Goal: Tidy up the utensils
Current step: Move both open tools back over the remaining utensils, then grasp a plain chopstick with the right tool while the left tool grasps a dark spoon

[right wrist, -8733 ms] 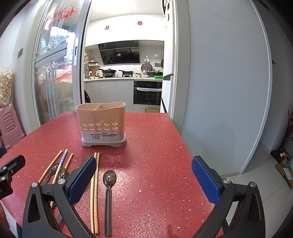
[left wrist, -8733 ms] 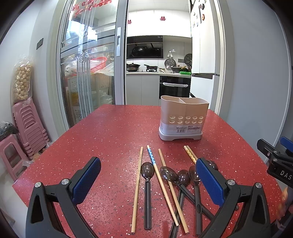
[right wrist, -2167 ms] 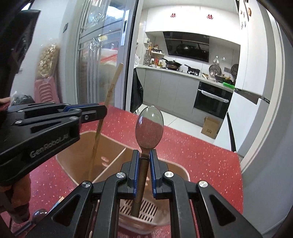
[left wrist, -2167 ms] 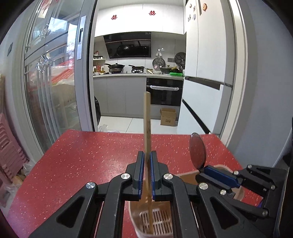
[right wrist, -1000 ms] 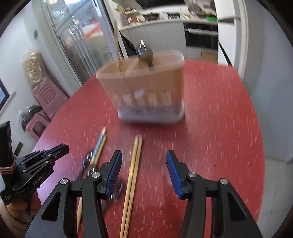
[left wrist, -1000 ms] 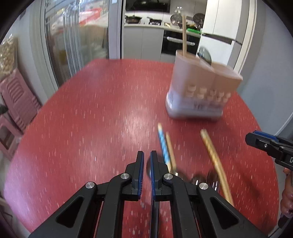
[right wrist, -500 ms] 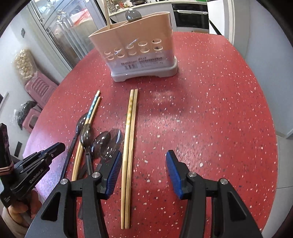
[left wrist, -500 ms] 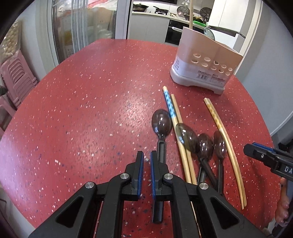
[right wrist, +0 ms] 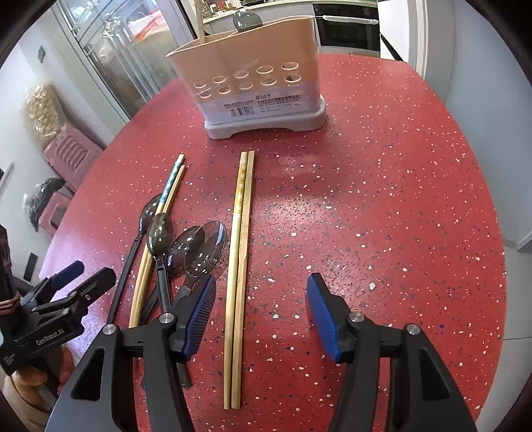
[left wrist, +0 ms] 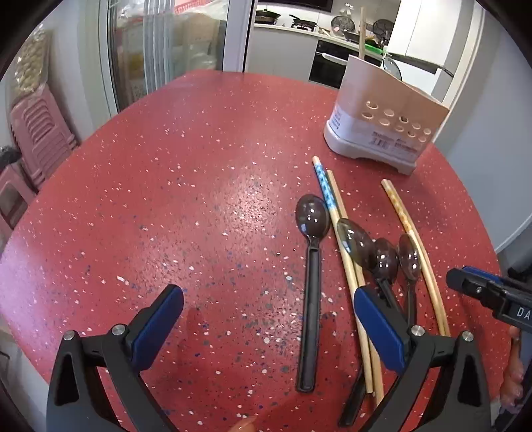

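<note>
Jaws of the left gripper (left wrist: 267,324) are opening and stand wide over the red speckled tabletop (left wrist: 186,186), the handle of a dark plastic spoon (left wrist: 311,262) lying between them untouched; a second ago they were pinched shut. Jaws of the right gripper (right wrist: 261,312) are opening too, at a middling gap, straddling a pair of bamboo chopsticks (right wrist: 240,266) without contact. Three more spoons (right wrist: 186,249) overlap a blue-patterned chopstick (left wrist: 323,186) and its plain mate, their handles hidden behind the gripper bodies. Behind stands the beige utensil holder (right wrist: 252,73), one chopstick (left wrist: 361,31) and one spoon bowl (right wrist: 246,18) rising from it, both delivered since the first frames. Fingers (left wrist: 512,382) show at the frame edge.
</note>
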